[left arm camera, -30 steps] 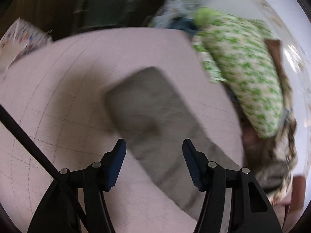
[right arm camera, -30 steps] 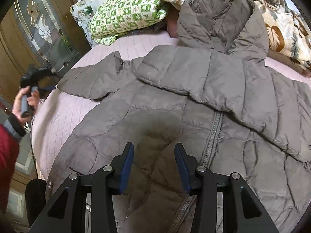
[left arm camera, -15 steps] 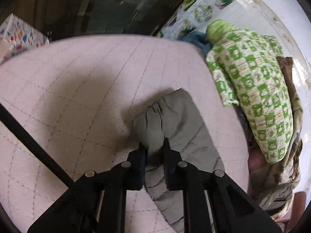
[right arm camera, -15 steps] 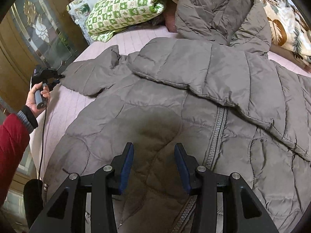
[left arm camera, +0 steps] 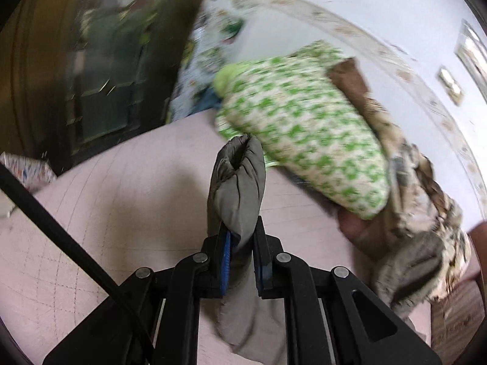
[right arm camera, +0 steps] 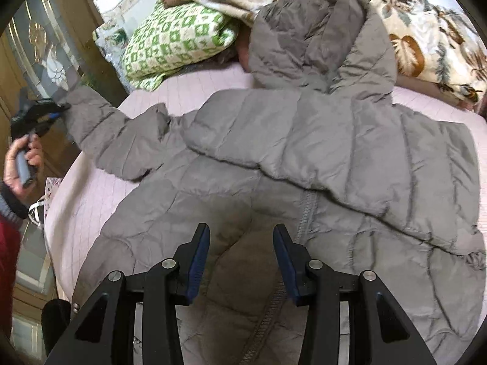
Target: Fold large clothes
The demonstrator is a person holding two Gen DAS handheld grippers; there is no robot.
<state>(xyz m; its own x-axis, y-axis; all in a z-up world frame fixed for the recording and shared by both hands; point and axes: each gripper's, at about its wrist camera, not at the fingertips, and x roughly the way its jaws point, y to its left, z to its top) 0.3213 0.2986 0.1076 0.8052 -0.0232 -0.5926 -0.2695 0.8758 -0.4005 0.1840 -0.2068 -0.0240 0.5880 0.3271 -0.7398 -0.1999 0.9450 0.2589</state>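
A large grey quilted hooded jacket (right arm camera: 304,152) lies spread on the pink bed (right arm camera: 188,94), one sleeve folded across its chest. My left gripper (left arm camera: 240,237) is shut on the cuff of the other sleeve (left arm camera: 237,182) and holds it lifted above the bed; from the right wrist view this sleeve (right arm camera: 100,124) stretches out to the left, held by the left gripper (right arm camera: 57,111). My right gripper (right arm camera: 240,243) is open and empty, hovering over the jacket's lower front beside the zipper (right arm camera: 304,213).
A green-and-white checked pillow (left arm camera: 304,140) (right arm camera: 179,42) and a leaf-print blanket (right arm camera: 411,27) lie at the head of the bed. A dark wooden cabinet with glass (right arm camera: 39,45) stands at the left. The bed's edge (right arm camera: 57,200) drops off at the left.
My left gripper closed on the sleeve cuff and has lifted it off the bed, pulling the sleeve out to the left. The right gripper stayed open over the jacket.
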